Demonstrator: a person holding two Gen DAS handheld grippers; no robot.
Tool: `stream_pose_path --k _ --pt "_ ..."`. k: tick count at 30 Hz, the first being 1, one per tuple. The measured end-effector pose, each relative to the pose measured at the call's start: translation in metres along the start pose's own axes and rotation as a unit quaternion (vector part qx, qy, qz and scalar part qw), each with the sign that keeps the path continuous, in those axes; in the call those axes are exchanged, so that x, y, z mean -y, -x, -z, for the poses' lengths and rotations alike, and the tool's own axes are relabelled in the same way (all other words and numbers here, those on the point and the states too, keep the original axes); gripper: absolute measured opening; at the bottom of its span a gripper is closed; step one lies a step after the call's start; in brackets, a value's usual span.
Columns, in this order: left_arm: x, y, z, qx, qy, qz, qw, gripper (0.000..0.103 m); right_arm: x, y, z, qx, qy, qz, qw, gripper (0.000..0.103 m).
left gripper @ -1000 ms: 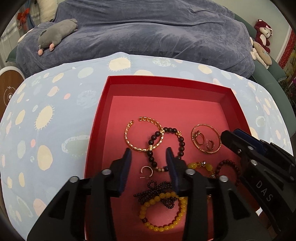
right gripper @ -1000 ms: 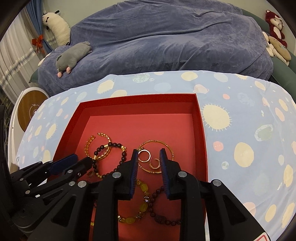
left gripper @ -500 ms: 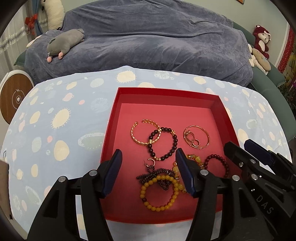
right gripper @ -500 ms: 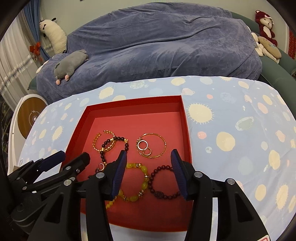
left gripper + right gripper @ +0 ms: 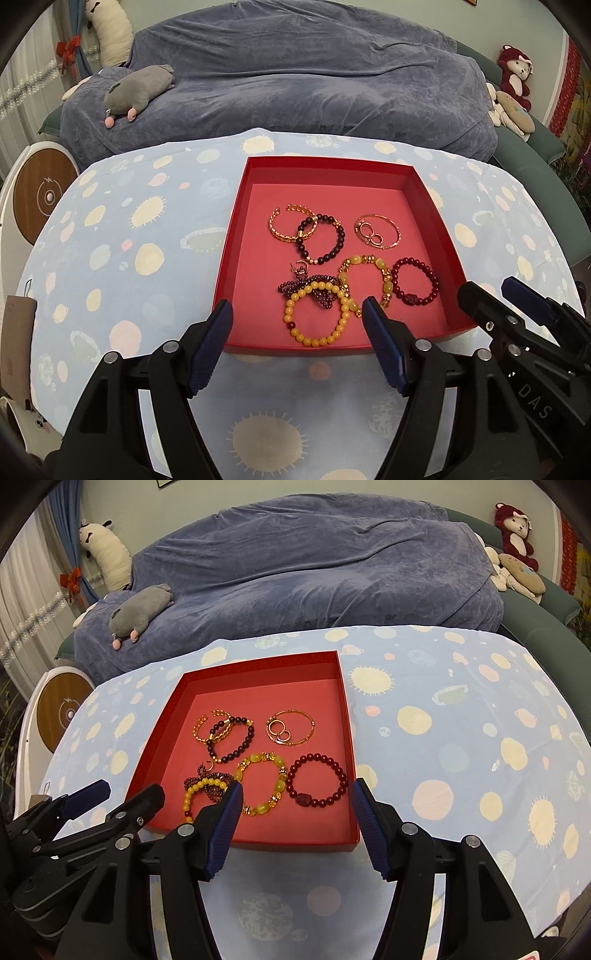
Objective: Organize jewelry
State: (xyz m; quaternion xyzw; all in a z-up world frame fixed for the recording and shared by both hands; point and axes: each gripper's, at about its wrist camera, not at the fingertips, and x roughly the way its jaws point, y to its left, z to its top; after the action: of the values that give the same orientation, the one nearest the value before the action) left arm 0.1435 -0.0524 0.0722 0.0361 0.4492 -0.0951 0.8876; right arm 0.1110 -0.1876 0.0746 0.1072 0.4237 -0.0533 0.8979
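Velvety blue-grey fabric drapes a sofa (image 5: 314, 85) across the upper frame, a grey plush toy (image 5: 138, 90) lying at its upper left. Below it, a pale blue cloth (image 5: 122, 236) printed with cream suns and dots covers the table. At centre sits a shallow square red box (image 5: 255, 254) holding the jewelry: a yellow bead bracelet (image 5: 316, 314), a dark red bead bracelet (image 5: 317, 781), a thin gold bangle (image 5: 378, 232) ringing small hoops, and a black bead bracelet (image 5: 321, 238). At lower frame, the left gripper (image 5: 297, 321) and right gripper (image 5: 297, 799) hover, blue ribbed pads apart, jaws opening with nothing between them.
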Motion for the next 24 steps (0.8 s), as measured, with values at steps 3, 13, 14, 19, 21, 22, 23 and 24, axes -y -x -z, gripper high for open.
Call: stream_pose_path --k 3,13,14,19,21,22,23,24 --pt "0.0 0.007 0.008 0.001 0.001 -0.001 1.0 0.069 -0.001 0.008 0.008 0.001 0.002 0.002 1.0 0.059" --pt "-0.002 0.03 0.033 0.008 0.01 -0.015 0.9998 0.078 0.0 0.032 0.032 0.008 0.003 0.011 1.0 0.066" --pt "-0.003 0.032 0.035 0.008 0.013 -0.016 0.9998 0.08 0.0 0.035 0.034 0.008 0.003 0.012 1.0 0.066" --pt "-0.008 0.039 0.047 0.006 0.022 -0.023 0.9995 0.088 0.001 0.044 0.046 0.011 0.005 0.023 1.0 0.074" --pt "-0.008 0.042 0.053 0.01 0.019 -0.025 0.9995 0.089 0.002 0.047 0.051 0.011 0.006 0.025 1.0 0.076" --pt "-0.007 0.043 0.055 0.011 0.017 -0.027 0.9994 0.089 0.002 0.048 0.054 0.01 0.006 0.027 1.0 0.077" --pt "-0.007 0.044 0.058 0.012 0.015 -0.03 0.9994 0.09 0.003 0.049 0.056 0.01 0.006 0.029 1.0 0.077" --pt "-0.006 0.045 0.06 0.012 0.013 -0.032 0.9993 0.091 0.003 0.05 0.058 0.009 0.006 0.032 0.999 0.079"
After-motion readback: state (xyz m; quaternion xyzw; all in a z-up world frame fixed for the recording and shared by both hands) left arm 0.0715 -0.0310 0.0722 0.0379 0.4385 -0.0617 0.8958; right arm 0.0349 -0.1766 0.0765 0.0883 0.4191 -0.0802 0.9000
